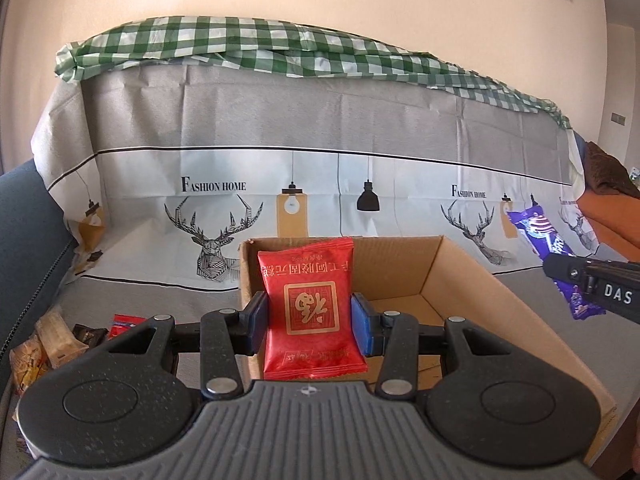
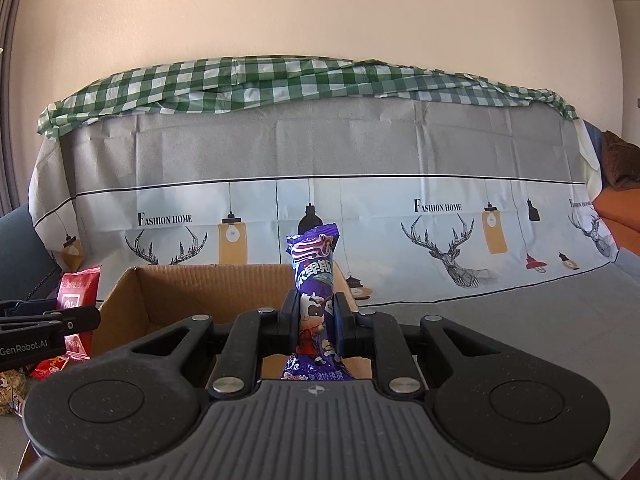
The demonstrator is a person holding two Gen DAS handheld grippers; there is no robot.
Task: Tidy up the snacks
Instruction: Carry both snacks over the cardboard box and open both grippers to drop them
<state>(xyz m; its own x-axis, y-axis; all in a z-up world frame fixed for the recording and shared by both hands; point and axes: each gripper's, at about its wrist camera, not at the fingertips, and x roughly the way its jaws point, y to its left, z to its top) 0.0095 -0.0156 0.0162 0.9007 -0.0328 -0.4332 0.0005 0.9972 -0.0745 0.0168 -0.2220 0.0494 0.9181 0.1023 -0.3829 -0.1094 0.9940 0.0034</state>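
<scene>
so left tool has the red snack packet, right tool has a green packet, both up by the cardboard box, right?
Not quite: the packet in the right tool is purple, not green, as the right wrist view shows. The rest holds: the left tool grips the red snack packet, both by the cardboard box.
</scene>
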